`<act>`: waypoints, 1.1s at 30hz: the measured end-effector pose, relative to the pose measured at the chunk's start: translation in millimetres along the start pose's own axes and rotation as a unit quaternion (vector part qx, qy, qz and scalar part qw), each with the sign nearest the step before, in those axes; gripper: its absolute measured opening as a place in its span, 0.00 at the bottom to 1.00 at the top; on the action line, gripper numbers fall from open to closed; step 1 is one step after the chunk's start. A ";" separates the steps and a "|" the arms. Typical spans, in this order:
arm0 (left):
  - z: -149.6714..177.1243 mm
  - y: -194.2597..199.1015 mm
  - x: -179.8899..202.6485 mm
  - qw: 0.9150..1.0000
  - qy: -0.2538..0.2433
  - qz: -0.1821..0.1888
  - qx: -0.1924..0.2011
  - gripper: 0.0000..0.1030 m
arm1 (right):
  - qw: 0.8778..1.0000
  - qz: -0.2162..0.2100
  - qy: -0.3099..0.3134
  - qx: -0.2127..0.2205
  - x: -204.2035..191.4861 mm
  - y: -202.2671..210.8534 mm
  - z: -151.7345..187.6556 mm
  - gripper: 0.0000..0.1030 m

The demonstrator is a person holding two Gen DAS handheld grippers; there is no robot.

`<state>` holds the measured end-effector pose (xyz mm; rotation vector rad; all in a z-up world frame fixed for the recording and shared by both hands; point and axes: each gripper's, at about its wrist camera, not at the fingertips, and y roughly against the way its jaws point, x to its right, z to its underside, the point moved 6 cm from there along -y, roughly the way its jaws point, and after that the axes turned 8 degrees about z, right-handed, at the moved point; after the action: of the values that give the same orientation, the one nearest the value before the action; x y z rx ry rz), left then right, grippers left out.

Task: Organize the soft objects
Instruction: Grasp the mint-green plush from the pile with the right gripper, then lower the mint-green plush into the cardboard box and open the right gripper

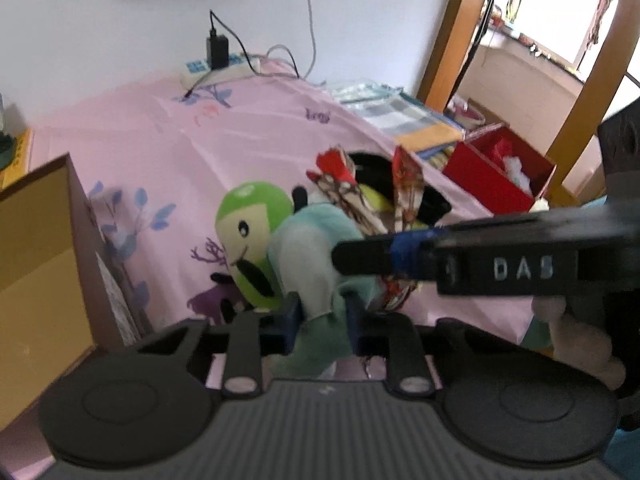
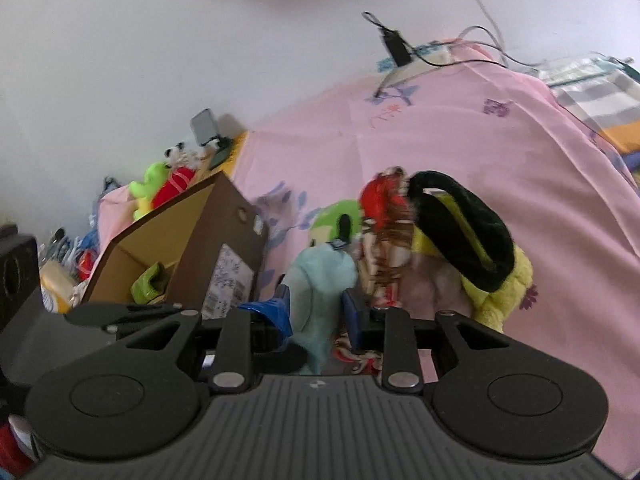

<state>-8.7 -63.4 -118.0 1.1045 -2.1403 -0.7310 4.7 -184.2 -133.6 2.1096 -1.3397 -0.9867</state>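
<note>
1. Left wrist view, nearest: the left gripper (image 1: 322, 322) is clenched on the lower end of a pale teal plush (image 1: 308, 252), its blue pads pinching the cloth from both sides.
2. Right wrist view, nearest: the right gripper (image 2: 316, 312) has the same teal plush (image 2: 320, 276) squeezed between its pads, so both tongs grasp one toy, which lies on the pink sheet (image 1: 160, 152).
3. The right tool's black finger (image 1: 372, 258) crosses the left view right over the plush. As I judge it, the two tools could clash, or pull the soft cloth in opposite directions so that one grip slips.
4. Touching the teal plush are a green-headed doll (image 1: 252, 220), a red patterned toy (image 2: 384, 216) and a yellow plush with a black loop (image 2: 480, 248); a lift might drag these tangled neighbours along.
5. To the left stands an open cardboard box (image 2: 216, 216), holding something green (image 2: 150, 284); the rest of its inside is hidden.
6. Farther right, a red box (image 1: 488, 176) holds white and red stuff I cannot identify.
7. Beyond the cardboard box more plush toys (image 2: 160, 188) lie loose.
</note>
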 end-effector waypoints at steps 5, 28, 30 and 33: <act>-8.3 14.8 -0.8 1.000 0.006 0.012 0.025 0.12 | 0.999 -0.037 0.010 0.005 -12.2 3.9 -2.0 0.06; 10.5 169.4 -161.3 0.971 0.107 -0.168 0.129 0.11 | 0.975 -0.193 0.112 -0.005 -217.7 -82.2 -47.8 0.09; 24.2 176.1 -182.6 0.967 0.128 -0.187 0.118 0.11 | 0.973 -0.200 0.113 -0.029 -236.4 -101.4 -41.5 0.09; 44.5 181.5 -210.3 0.960 0.155 -0.209 0.100 0.11 | 0.970 -0.206 0.102 -0.076 -262.6 -131.2 -27.7 0.09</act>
<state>-35.7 213.4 -75.6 1.6915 -1.7601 -0.4847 30.8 109.2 -120.4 2.3428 -0.7156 -0.9600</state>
